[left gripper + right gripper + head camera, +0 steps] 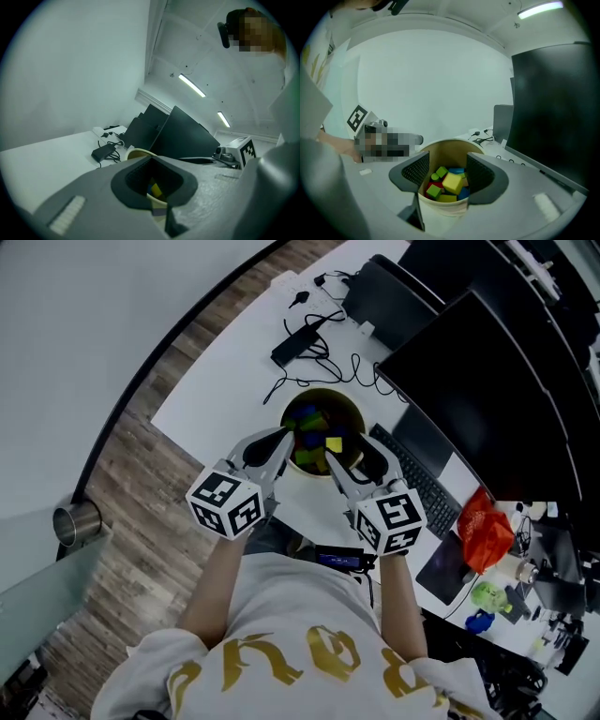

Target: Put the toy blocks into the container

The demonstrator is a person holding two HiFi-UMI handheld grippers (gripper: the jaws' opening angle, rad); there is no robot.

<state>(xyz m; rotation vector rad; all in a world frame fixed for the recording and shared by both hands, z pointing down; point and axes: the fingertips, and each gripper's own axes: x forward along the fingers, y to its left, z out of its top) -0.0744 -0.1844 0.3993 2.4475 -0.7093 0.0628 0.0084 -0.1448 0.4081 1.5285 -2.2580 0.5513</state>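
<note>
A round tan container [323, 396] stands on the white desk and holds several toy blocks [317, 432] in yellow, green, blue and red. My left gripper [279, 450] reaches its left rim and my right gripper [352, 463] its near right rim. In the right gripper view the right gripper [447, 176] is open just above the container [451, 152], and a yellow block [452, 182] shows between the pads with nothing held. In the left gripper view the left gripper [158, 185] stands slightly open, empty, with the container rim [139, 152] beyond it.
A black power adapter with cables [292, 345] lies behind the container. Dark monitors [487, 399] and a keyboard [422, 474] stand to the right, and a red bag [483, 526] is further right. The desk's left edge [178, 390] drops to a wooden floor.
</note>
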